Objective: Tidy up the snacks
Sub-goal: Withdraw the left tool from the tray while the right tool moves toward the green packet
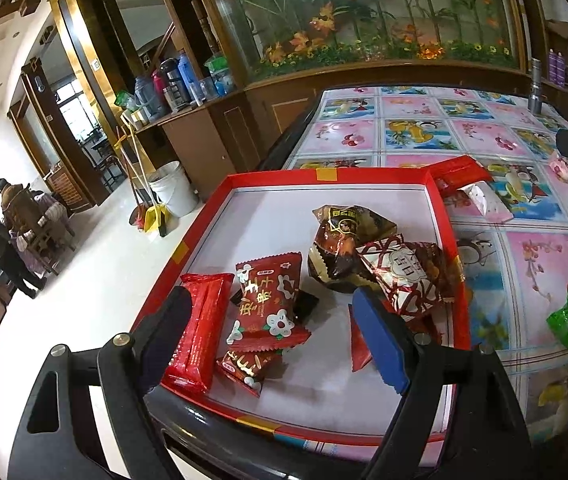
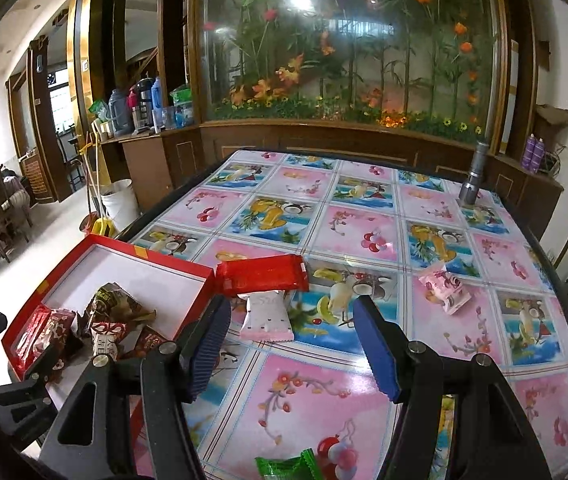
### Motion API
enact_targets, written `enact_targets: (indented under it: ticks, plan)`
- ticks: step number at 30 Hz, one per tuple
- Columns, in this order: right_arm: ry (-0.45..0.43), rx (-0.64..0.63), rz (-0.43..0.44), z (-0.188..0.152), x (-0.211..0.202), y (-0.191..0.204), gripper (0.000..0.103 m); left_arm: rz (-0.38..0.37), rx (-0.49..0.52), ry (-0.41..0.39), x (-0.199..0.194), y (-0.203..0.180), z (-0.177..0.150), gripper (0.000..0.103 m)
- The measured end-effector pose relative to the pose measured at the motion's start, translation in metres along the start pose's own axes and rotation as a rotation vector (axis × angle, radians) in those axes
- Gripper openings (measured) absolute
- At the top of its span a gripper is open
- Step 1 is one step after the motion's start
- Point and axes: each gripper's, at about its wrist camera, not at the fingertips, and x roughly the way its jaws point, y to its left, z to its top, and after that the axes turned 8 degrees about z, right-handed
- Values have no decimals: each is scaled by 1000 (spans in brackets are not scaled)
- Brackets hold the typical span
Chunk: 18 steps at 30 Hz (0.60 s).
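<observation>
Showing gold characters, red packet lies in tray.

Red tray, white packet on table

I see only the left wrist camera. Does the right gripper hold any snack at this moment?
Observer: No. The right gripper is open, with nothing between its fingers.
Operator: What lies nearest in front of it?
Observer: A white packet, flat on the tablecloth, ahead of the finger on the side of the red tray.
Operator: Is anything close under it?
Observer: A green packet lies low between its two arms, at the bottom edge of the right wrist view.
</observation>
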Motion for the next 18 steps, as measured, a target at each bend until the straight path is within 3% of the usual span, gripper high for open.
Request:
enact_targets:
  ticks: [18]
  plan:
    - [-11, -22, -19, -1, -1, 6, 66, -6, 6, 13, 1, -3, -2, 83]
